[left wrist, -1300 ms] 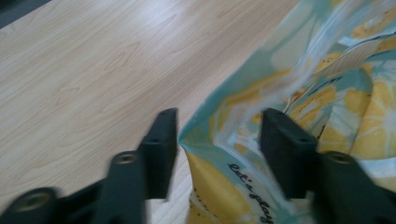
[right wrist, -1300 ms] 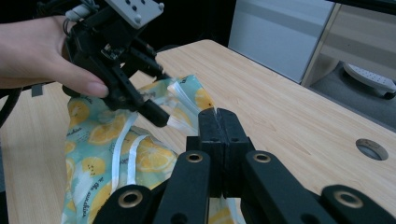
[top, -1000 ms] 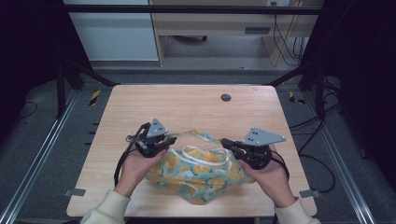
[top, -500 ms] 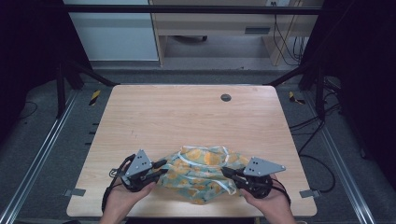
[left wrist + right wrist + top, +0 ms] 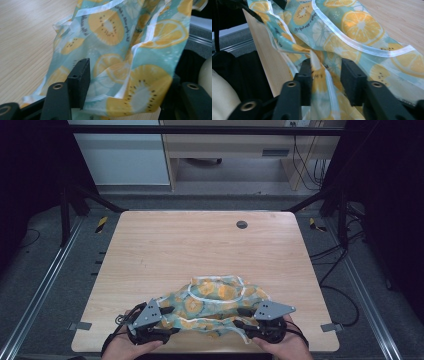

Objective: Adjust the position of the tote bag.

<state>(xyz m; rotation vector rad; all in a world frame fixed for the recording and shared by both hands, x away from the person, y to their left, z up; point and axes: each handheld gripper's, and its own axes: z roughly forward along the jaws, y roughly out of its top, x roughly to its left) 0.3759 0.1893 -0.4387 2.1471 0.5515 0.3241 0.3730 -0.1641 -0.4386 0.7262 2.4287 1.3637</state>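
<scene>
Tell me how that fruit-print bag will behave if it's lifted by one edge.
The fruit-print bag lies crumpled in soft folds on the table, so it will likely droop limply. It looks thin and probably light. Its glossy surface in the right gripper view suggests it may slip from a loose hold.

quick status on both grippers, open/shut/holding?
Left gripper: jaws apart with the fruit-print cloth draped between them; grip cannot be told.
Right gripper: jaws apart, a fold of the cloth between them, not clamped.

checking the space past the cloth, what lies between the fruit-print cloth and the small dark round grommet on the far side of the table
Bare wood: in the high view, nothing lies between the teal fruit-print cloth and the dark round grommet on the light wooden table.
</scene>
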